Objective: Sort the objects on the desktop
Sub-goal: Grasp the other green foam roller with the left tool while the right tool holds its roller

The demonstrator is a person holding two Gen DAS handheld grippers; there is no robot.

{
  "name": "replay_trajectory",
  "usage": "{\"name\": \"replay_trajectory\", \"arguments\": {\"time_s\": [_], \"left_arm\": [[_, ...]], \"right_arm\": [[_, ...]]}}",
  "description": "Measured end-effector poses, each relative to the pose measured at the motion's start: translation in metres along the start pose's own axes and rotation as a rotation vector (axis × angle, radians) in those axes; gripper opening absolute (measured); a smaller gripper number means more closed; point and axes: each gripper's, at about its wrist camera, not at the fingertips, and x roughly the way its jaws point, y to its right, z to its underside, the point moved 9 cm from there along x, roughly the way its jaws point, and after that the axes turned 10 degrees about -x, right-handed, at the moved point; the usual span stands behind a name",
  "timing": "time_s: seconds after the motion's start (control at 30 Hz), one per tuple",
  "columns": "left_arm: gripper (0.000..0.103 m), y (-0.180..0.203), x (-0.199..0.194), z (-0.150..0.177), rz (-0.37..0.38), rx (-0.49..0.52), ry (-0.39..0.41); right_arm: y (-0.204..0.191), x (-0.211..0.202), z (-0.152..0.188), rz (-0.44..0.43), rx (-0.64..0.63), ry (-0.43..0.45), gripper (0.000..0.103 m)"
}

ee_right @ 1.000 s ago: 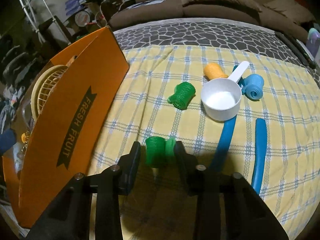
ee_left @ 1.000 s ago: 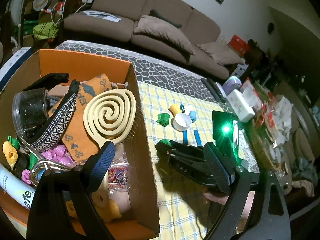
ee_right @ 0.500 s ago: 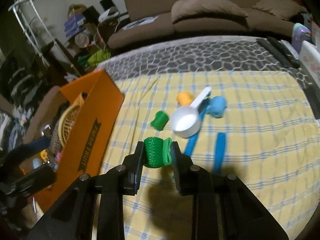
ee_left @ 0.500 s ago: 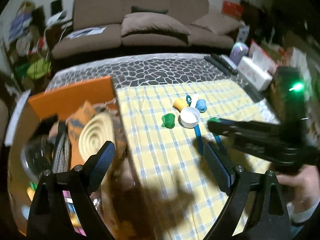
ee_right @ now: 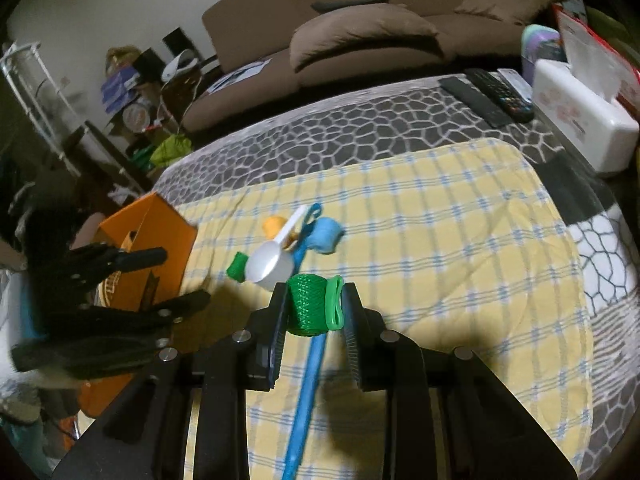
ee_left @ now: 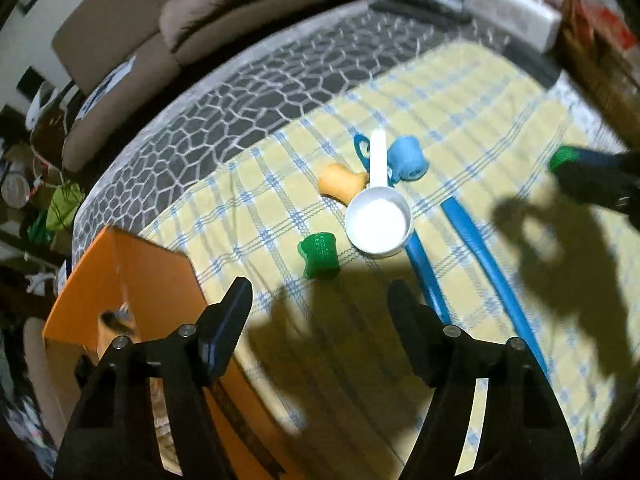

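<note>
Altogether two green rollers show: one green roller is pinched between the pads of the right gripper, low centre of the right wrist view, lifted above the yellow checked cloth; the second green roller lies on the cloth at mid-frame of the left wrist view, just beside the white scoop. One orange roller and one blue roller lie near the scoop's handle, the orange to its left, the blue to its right. Two long blue sticks run from the scoop toward the lower right of that view, roughly side by side.

The left gripper hangs with its fingers spread wide and nothing between them, at the bottom of the left wrist view, above the cloth near the second green roller. One orange box stands at the lower left, its corner just left of that gripper; its contents are blurred.

At the upper right of the right wrist view lie two remote controls and a white tissue box; a brown sofa fills the top.
</note>
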Motion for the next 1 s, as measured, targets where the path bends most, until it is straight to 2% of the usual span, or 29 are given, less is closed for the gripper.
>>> {"name": "replay_trajectory", "arguments": {"time_s": [0.03,0.2,0.33,0.4,0.5,0.57,0.77,1.0], "left_arm": [[0.062,0.002,0.004,-0.001,-0.006,0.012,-0.015],[0.061,0.005,0.026,-0.007,-0.038,0.061,-0.071],[0.057,0.004,0.04,-0.011,-0.061,0.084,-0.105],[0.052,0.003,0.045,-0.013,-0.059,0.085,-0.114],[0.036,0.002,0.054,-0.012,-0.045,0.074,-0.146],[0.021,0.004,0.053,-0.013,-0.03,0.076,-0.14],[0.02,0.003,0.043,-0.012,0.007,0.073,-0.122],[0.02,-0.012,-0.02,-0.005,0.11,0.001,-0.005]], "right_arm": [[0.003,-0.001,-0.001,-0.002,0.006,0.002,0.026],[0.009,-0.003,-0.002,-0.011,0.016,0.005,0.026],[0.012,-0.005,-0.002,-0.019,0.027,0.009,0.026],[0.012,-0.004,-0.002,-0.02,0.024,0.007,0.026],[0.01,-0.002,-0.001,-0.019,0.011,-0.003,0.026],[0.007,0.0,0.0,-0.023,0.006,-0.008,0.026],[-0.011,0.004,-0.003,-0.056,-0.013,-0.007,0.026],[-0.043,-0.001,-0.01,-0.121,-0.047,0.011,0.026]]}}
